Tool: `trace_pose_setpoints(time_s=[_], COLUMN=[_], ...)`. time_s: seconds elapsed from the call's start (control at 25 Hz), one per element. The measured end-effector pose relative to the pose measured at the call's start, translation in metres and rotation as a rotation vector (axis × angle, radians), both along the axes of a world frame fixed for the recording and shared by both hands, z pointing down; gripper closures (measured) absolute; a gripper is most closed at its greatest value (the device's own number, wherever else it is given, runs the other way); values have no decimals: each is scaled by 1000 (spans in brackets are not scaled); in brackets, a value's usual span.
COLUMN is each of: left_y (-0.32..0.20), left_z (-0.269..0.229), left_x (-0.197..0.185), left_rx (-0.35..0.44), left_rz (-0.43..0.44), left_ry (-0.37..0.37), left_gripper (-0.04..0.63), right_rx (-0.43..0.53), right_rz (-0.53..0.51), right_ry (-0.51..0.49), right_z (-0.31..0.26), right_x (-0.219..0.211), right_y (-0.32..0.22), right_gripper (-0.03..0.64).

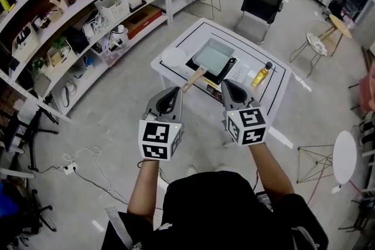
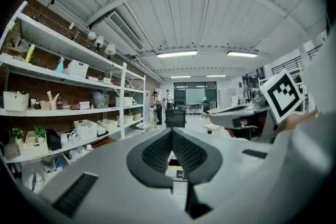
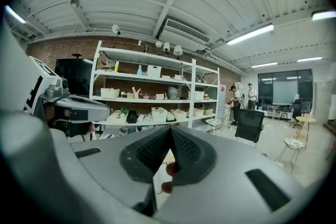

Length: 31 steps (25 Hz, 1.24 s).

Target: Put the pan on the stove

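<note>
Pan (image 1: 214,57) on stove (image 1: 232,63) lies beyond left tongs (image 1: 175,91) and right tongs (image 1: 225,84), both pressed together, empty.

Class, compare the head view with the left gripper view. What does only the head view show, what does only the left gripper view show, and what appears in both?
Only the head view: the pan sitting on the stove, the plate, the yellow bottle and the white table.
Only the left gripper view: the ceiling lights, and a close look at the left gripper, its jaws shut and empty.
Both: the shelves, the black chair, the left gripper and the right gripper.
</note>
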<state>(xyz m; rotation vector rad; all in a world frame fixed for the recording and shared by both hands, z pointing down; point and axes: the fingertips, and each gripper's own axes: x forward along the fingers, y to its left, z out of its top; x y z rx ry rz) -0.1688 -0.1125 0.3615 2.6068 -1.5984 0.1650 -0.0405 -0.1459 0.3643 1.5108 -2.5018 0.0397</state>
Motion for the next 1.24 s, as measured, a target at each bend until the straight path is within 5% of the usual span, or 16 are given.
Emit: trace_pose_setpoints(time_s=[1.24], left_y=[28], left_z=[-13], left_x=[77], left_rx=[25], left_rz=[-87], left_ry=[37], left_gripper=[584], right_rx=[-18], right_rz=[-73], right_ry=[-18], right_z=[-1], right_x=[74], right_y=[25], right_gripper=[615])
